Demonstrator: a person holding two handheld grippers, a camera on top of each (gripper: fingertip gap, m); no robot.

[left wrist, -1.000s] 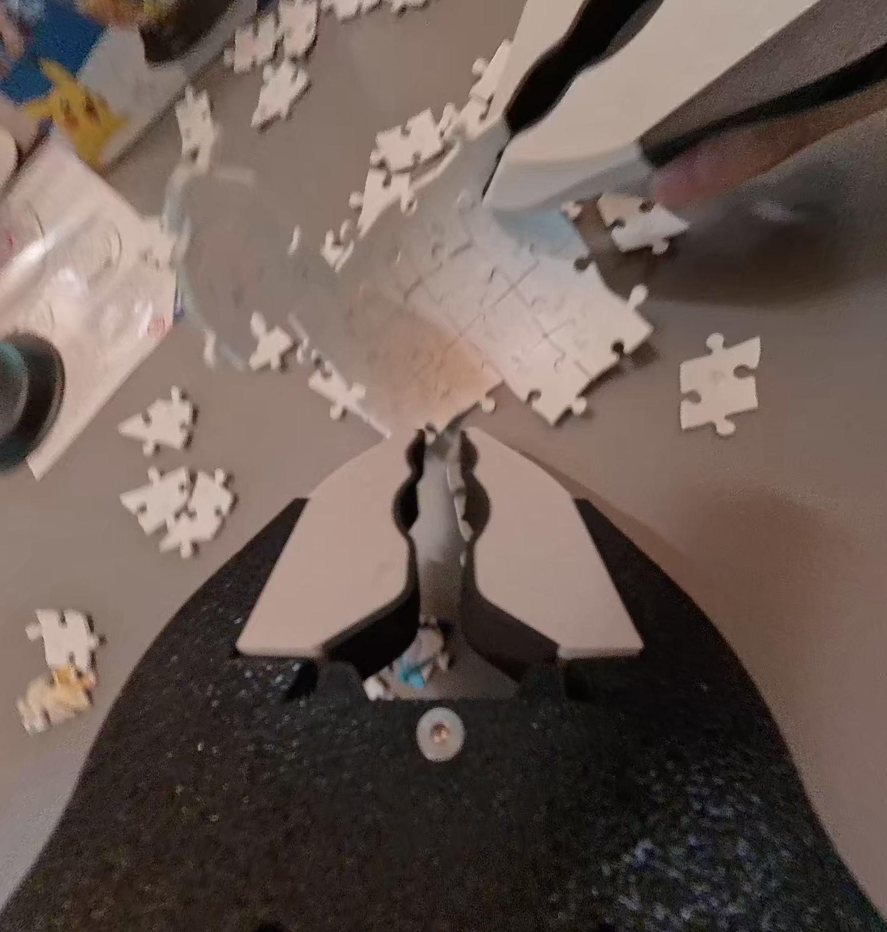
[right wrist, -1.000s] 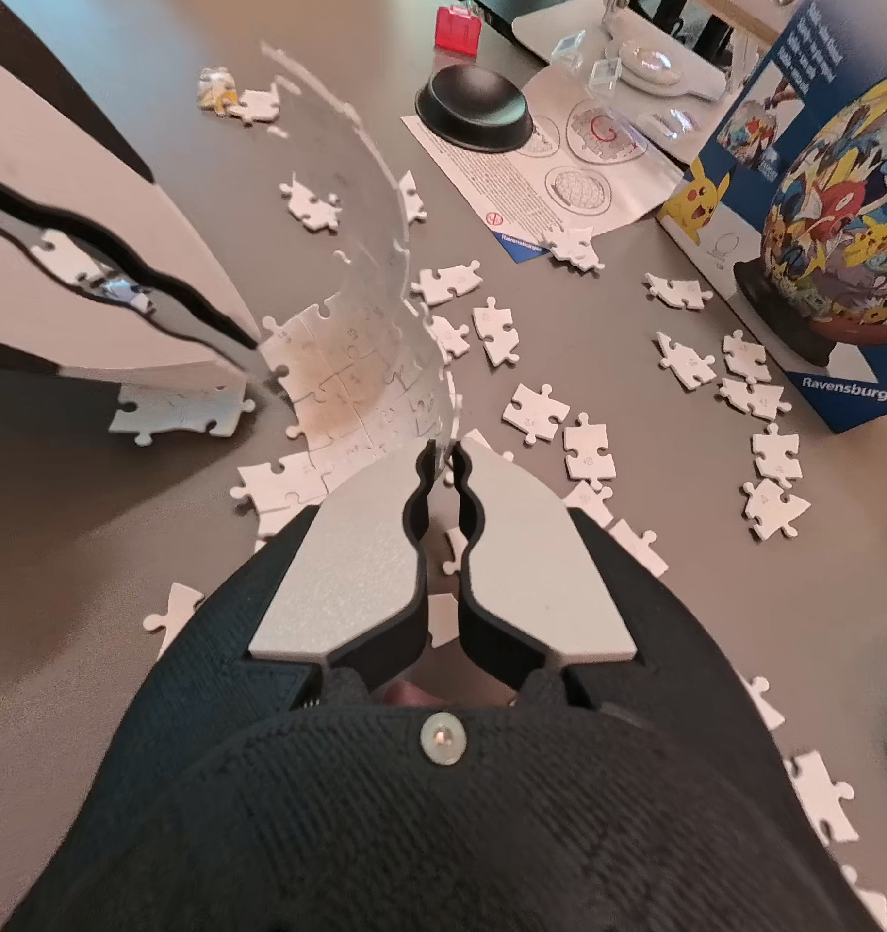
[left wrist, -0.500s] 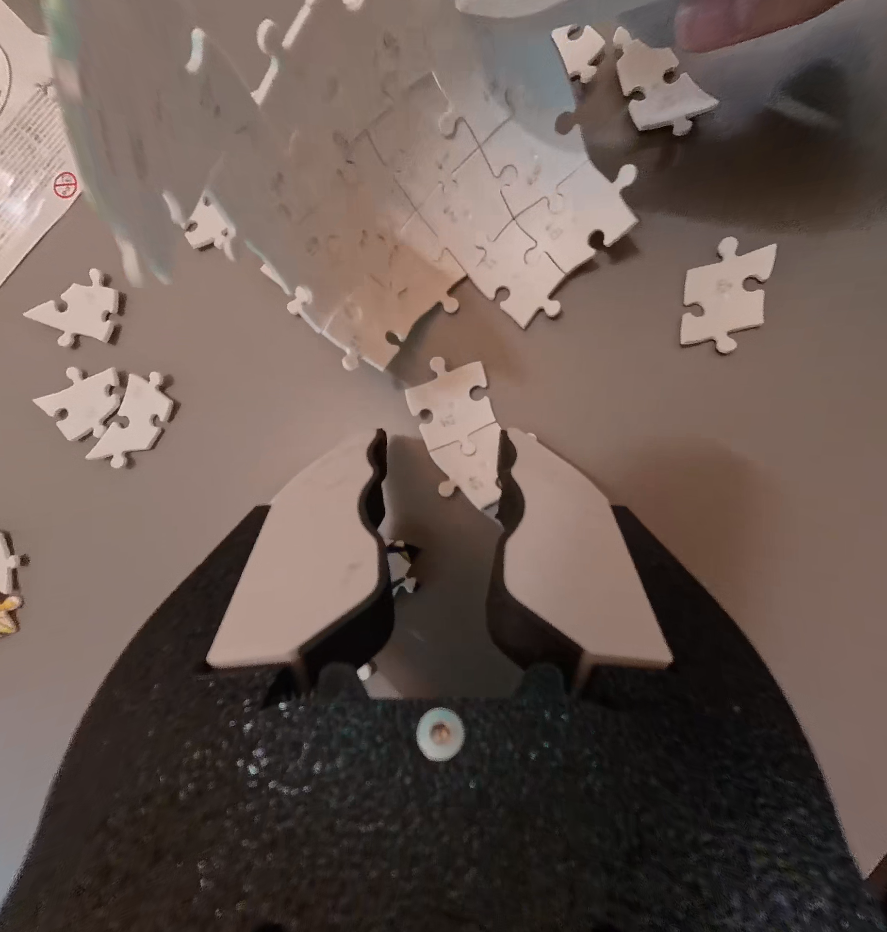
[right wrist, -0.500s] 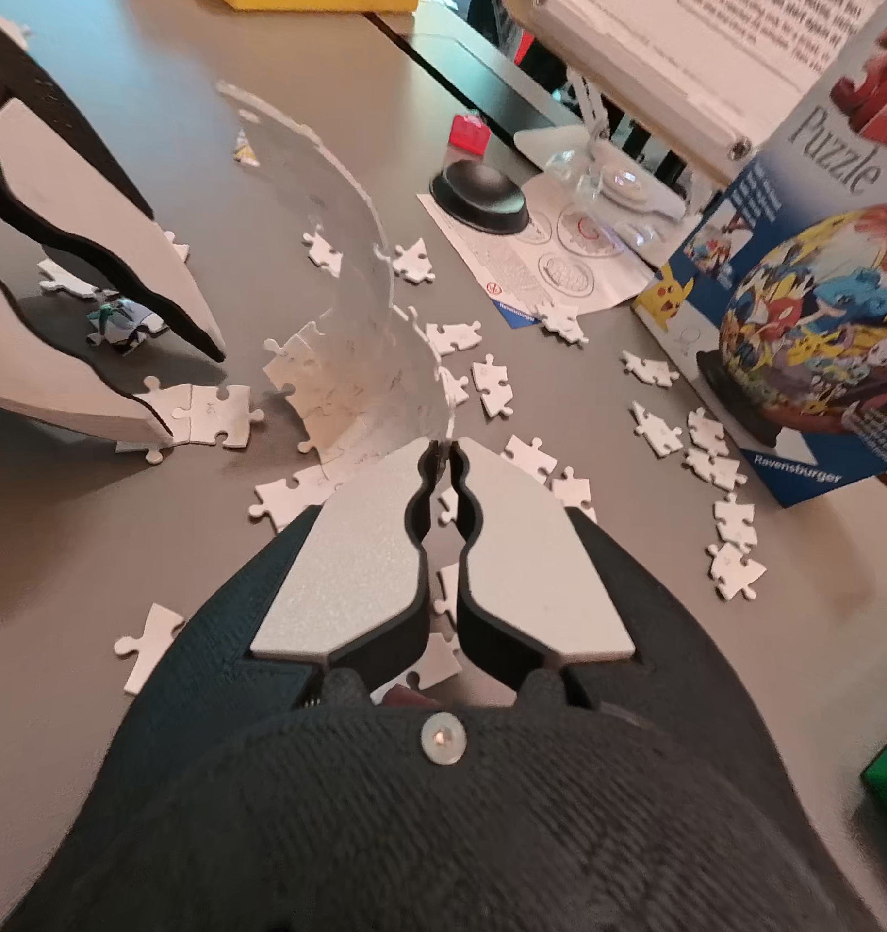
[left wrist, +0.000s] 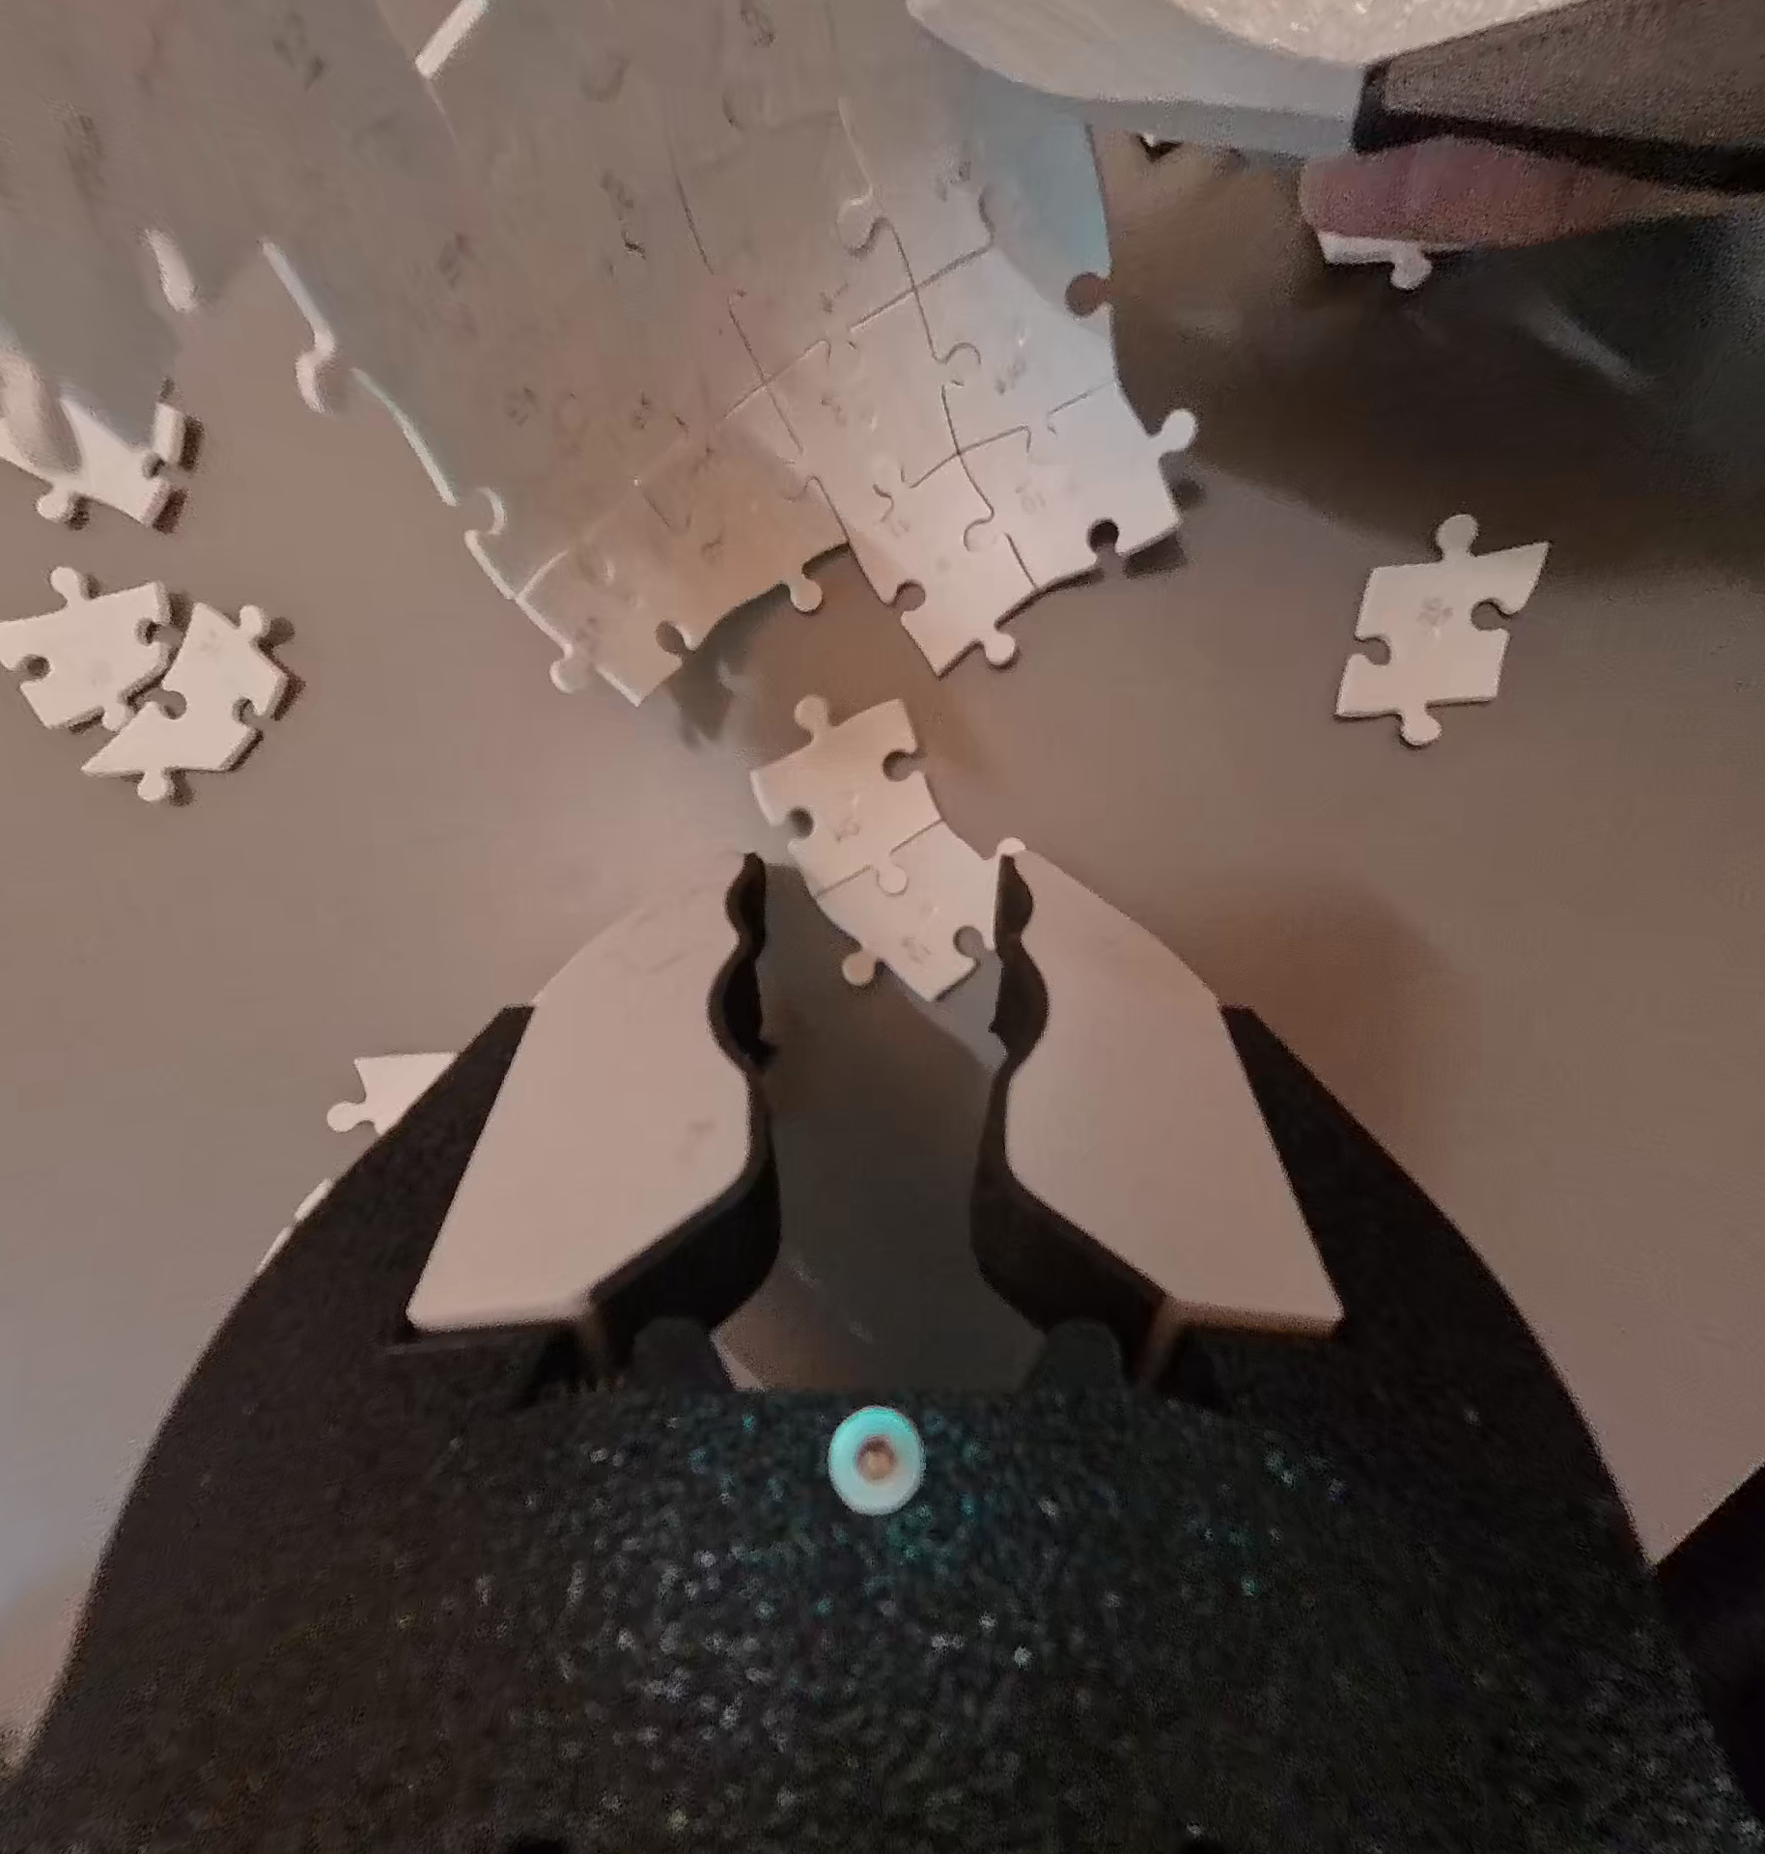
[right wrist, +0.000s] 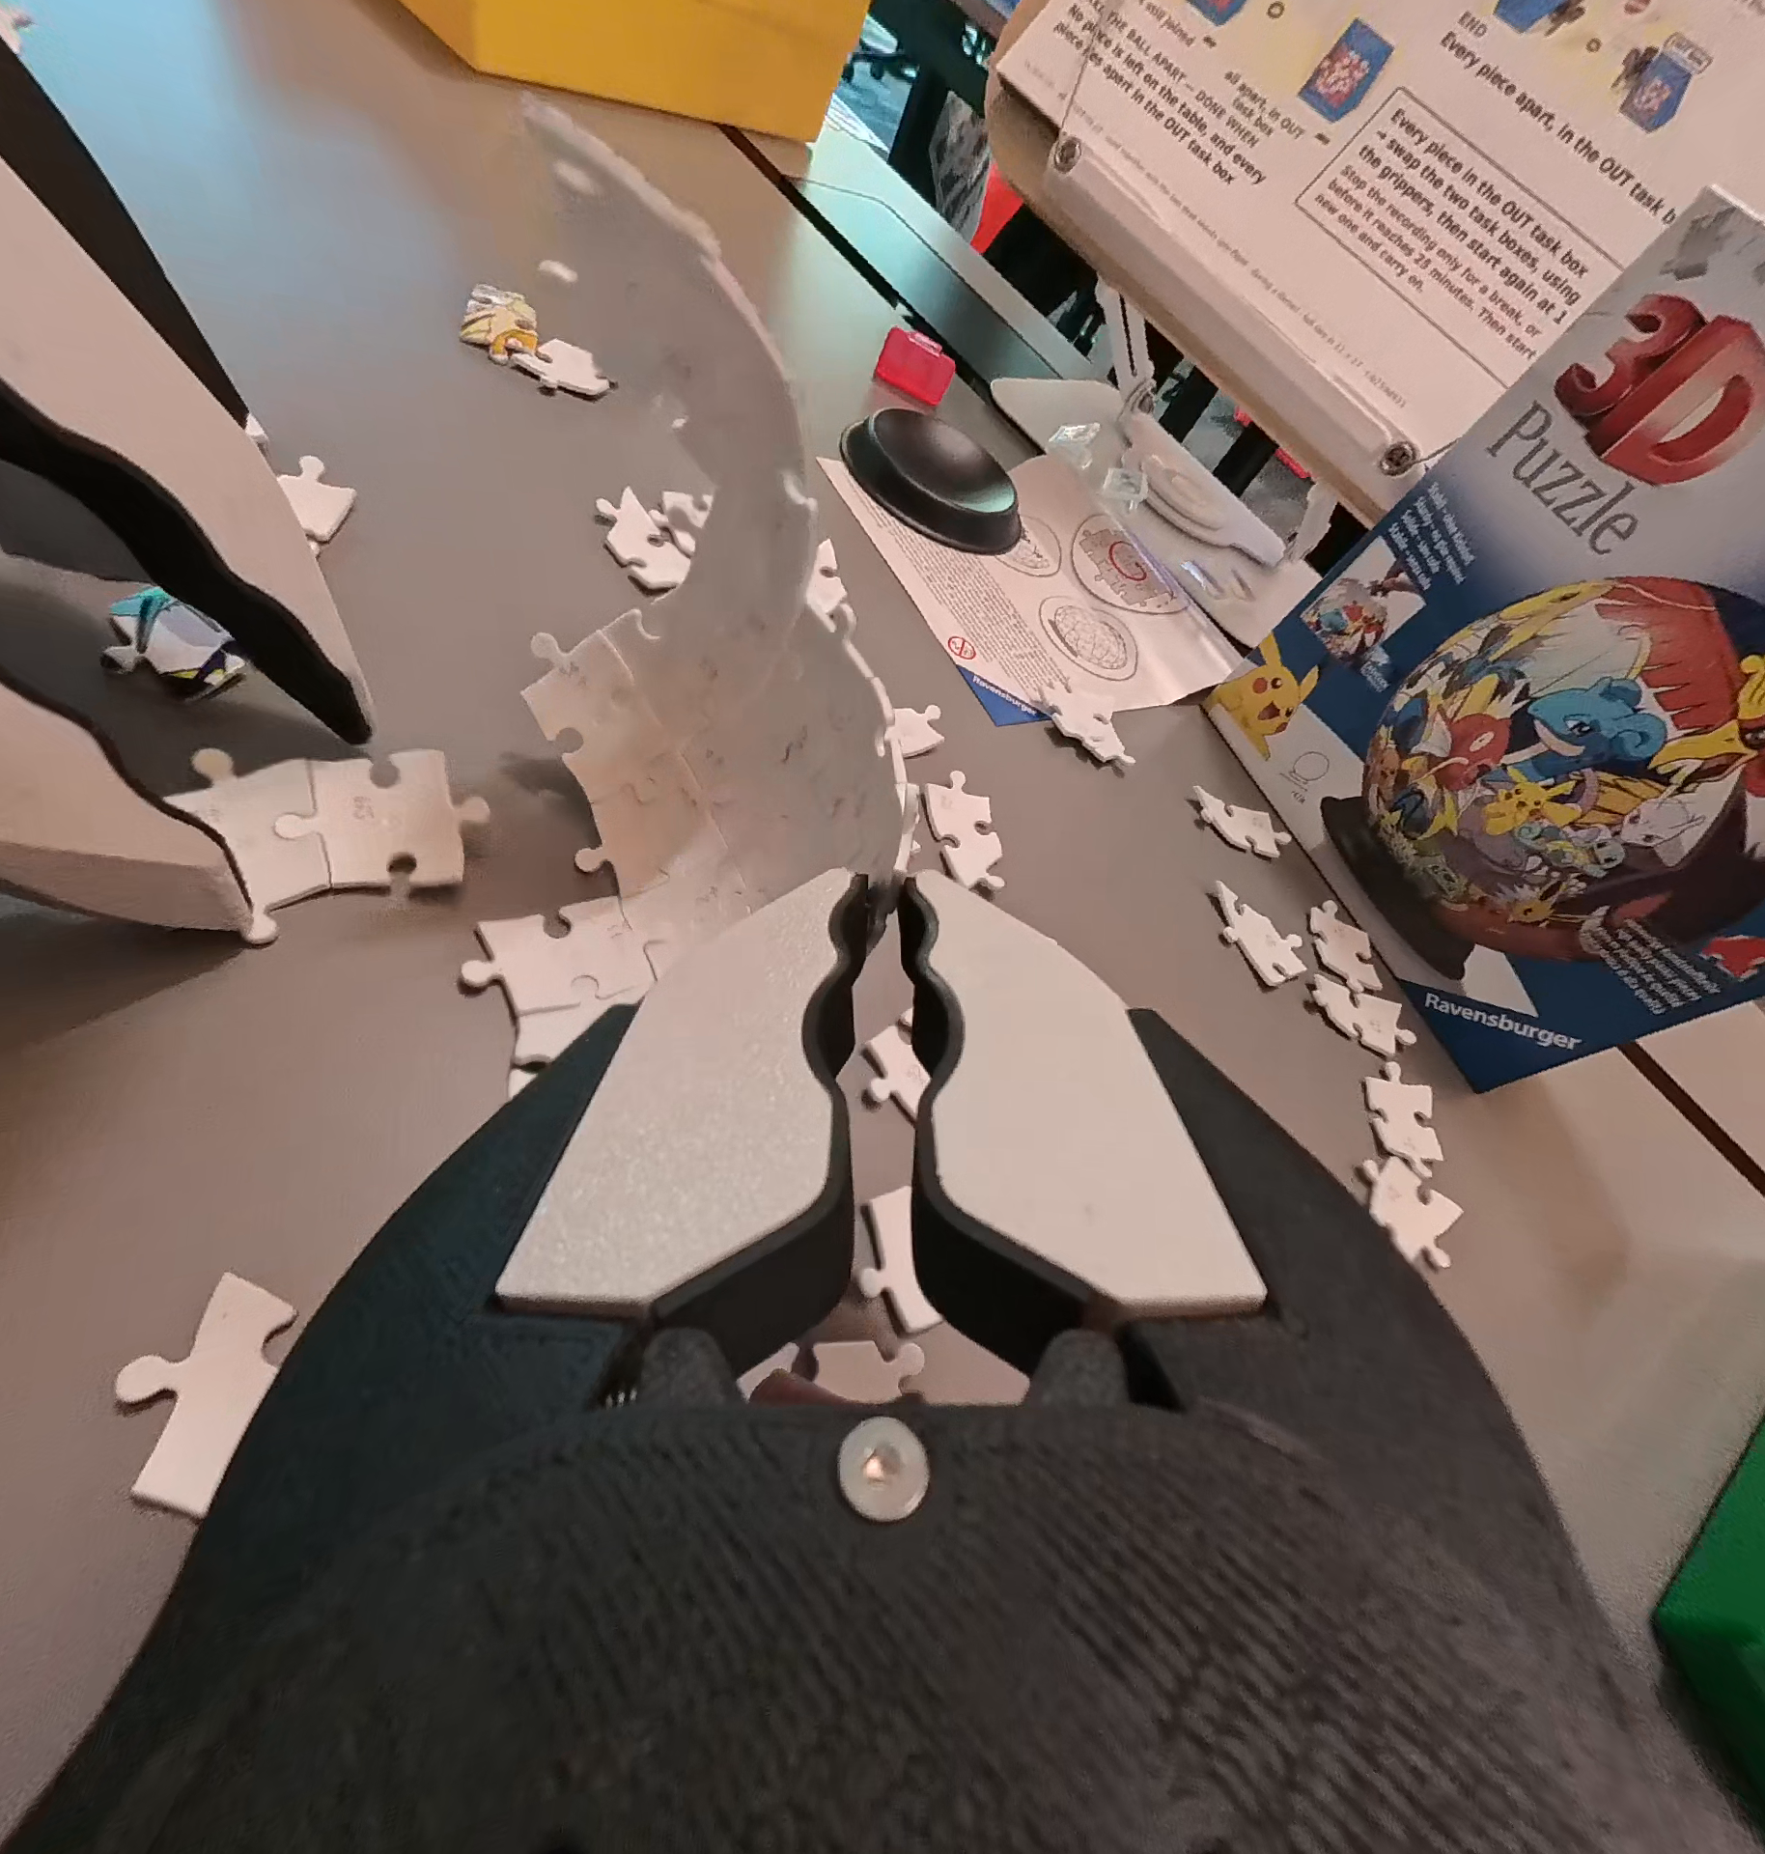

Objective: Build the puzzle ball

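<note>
The curved white shell of joined puzzle pieces (right wrist: 748, 642), a partly built section of the ball seen from its blank inner side, stands on edge above the grey counter (right wrist: 1109, 853), its lower rim low over or on the surface; which cannot be told. The right claw (right wrist: 884, 888) pinches the shell's near edge with its jaws nearly closed, evidently to keep the section upright and steady so that its free border stays open for joining. A short white strip of two joined curved pieces (left wrist: 884, 868) lies flat on the counter just in front of the shell's lower edge, and the left claw (left wrist: 878, 873) stands around it with jaws wide apart, one on either side, gripping nothing; this looks like the approach to a pick-up, the strip probably being the next addition to the shell. Single white loose pieces (right wrist: 1260, 933) lie scattered blank side up around the work, within easy reach. Farther out stand the blue cardboard puzzle box printed with a colourful ball (right wrist: 1561, 722), a printed instruction sheet (right wrist: 1039, 602) and a black round stand (right wrist: 934, 482) resting on it, presumably the base for the finished ball. Most of the sphere is yet to be built.
</note>
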